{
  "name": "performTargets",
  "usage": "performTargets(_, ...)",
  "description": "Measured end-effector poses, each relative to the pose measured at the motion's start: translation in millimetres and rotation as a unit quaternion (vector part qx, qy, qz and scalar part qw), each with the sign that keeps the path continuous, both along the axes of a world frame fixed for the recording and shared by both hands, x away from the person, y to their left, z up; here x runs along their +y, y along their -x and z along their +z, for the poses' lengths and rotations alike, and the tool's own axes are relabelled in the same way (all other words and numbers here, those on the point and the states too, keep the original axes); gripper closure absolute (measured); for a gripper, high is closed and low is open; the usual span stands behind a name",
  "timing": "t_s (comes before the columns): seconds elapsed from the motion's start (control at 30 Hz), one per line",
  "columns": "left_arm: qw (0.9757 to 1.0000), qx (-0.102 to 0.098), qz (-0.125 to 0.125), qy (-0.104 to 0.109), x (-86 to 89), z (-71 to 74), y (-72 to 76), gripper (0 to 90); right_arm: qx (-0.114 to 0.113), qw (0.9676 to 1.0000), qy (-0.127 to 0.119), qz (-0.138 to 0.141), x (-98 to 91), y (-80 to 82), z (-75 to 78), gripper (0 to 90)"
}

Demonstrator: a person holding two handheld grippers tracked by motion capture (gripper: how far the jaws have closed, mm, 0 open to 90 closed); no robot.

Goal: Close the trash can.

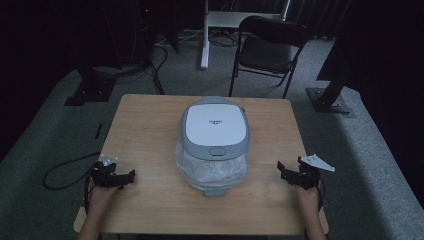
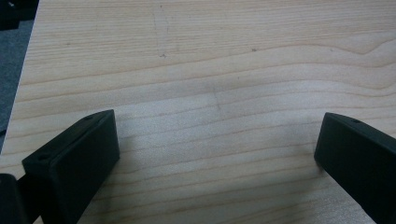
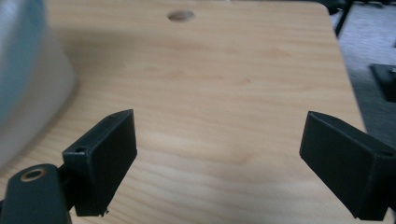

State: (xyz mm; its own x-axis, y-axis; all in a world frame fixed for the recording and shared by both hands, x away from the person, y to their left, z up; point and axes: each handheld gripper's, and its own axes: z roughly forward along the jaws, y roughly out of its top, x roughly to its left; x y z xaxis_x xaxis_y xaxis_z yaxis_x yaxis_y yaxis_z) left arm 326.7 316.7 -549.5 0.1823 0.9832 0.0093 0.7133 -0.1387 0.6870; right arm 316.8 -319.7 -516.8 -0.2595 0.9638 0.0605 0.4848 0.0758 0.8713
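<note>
A closed rice cooker (image 1: 214, 142) sits mid-table (image 1: 150, 210). Left gripper (image 1: 131, 176) and right gripper (image 1: 281, 170) rest at opposite edges, jaws spread and empty, seemingly poised to begin.

Matt pale wood-grain table (image 1: 150, 130), glossy plastic cooker (image 1: 214, 125)

Left black two-jaw gripper (image 1: 116, 178): blocky matte jaws, a screw hole in each tip, grey three-cornered plate on top. Right black two-jaw gripper (image 1: 295, 175): same build, brass-ringed hole beside one jaw. Forearms bare, no sleeves.
</note>
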Motion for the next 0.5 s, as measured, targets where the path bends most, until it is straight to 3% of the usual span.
performTargets(0.27,1.0,0.0,-0.001,0.0,0.1,0.0,0.0,0.7,0.017,0.9998,-0.003,-0.013,-4.5,5.7,-11.5,10.4)
performTargets(0.4,1.0,0.0,-0.001,0.0,0.1,0.0,0.1,0.7,0.031,0.9991,0.019,-0.021,-4.4,9.6,-17.4,10.4)
performTargets(0.5,1.0,0.0,-0.001,0.0,0.1,0.0,0.1,0.7,0.039,0.9988,0.009,-0.027,-7.8,13.3,-21.7,10.4)
